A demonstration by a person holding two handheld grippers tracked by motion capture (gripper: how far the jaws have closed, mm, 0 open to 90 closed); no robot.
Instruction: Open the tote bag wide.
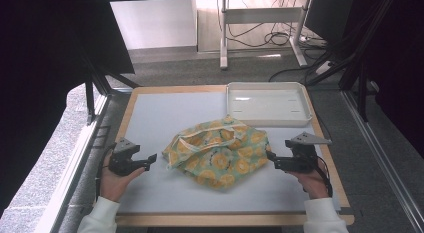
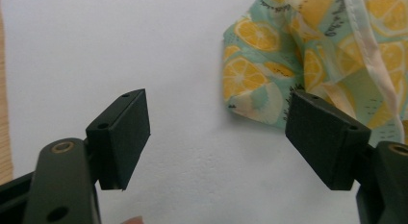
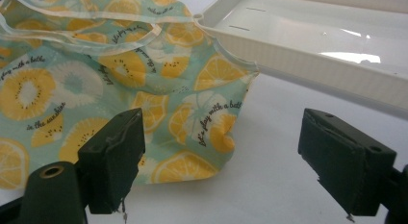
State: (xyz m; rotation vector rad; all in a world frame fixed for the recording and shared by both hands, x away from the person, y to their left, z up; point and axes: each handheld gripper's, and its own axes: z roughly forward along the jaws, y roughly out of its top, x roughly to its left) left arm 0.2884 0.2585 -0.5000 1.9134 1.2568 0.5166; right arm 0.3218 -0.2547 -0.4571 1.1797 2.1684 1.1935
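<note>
With both the left gripper (image 1: 150, 160) and right gripper (image 1: 270, 156) spread wide and holding nothing, I'd pinch the lemon-print bag's (image 1: 220, 150) outer corners (not the handle (image 1: 200, 141)) so it spreads flat.

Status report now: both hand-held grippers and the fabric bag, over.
Left hand-held gripper open, empty. Right hand-held gripper open, empty. Fabric bag crumpled between them, untouched. White tray behind, not blocking.

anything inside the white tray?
Nothing shows inside the tray: its floor looks bare in the high view and in the right gripper view. The bag lies in front of it, on the mat. The near wall hides a strip of floor.
</note>
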